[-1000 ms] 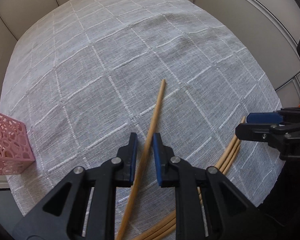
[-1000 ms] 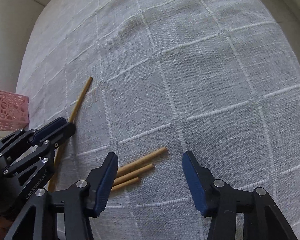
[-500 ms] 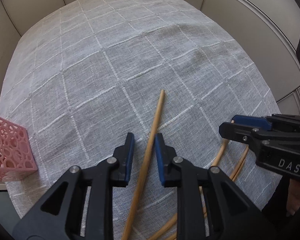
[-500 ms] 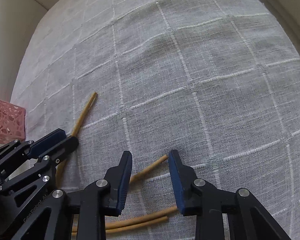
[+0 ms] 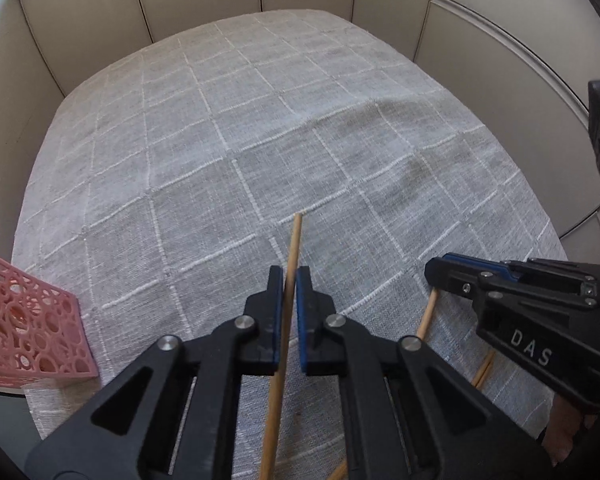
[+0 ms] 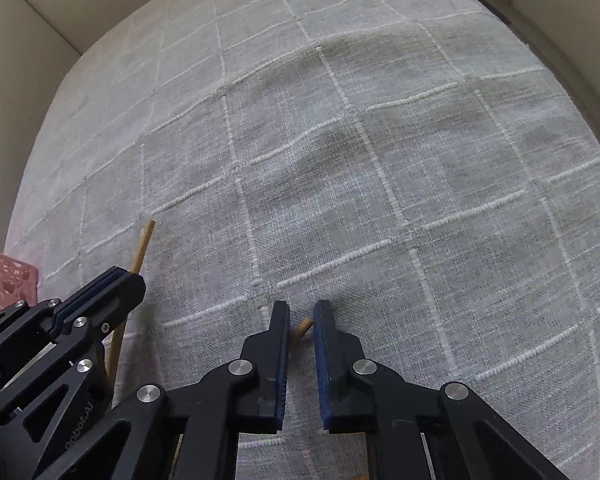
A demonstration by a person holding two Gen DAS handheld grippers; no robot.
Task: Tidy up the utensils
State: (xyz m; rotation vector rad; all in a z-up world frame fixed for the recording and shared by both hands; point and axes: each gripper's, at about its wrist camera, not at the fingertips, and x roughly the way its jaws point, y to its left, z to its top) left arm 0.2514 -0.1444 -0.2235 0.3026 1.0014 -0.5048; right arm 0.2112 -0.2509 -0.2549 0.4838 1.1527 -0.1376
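2 tools working at once, each closing on its own chopstick. Left tool is clenched on a long chopstick, pads touching both sides, tip poking out ahead over the grey checked cloth on the surface. Right tool has its jaws narrowed round the end of a second chopstick; a small gap shows beside the stick, so grip looks not fully seated. More chopsticks lie under the right tool in the left view. Pink lattice holder sits at the left edge of the cloth, well apart from both sticks.

To do it well, my read: finish closing the right tool before lifting, since it holds only near the tip and the stick could pivot or slip. Lift both level, keep the 2 sticks from crossing, then tilt upright over the holder.
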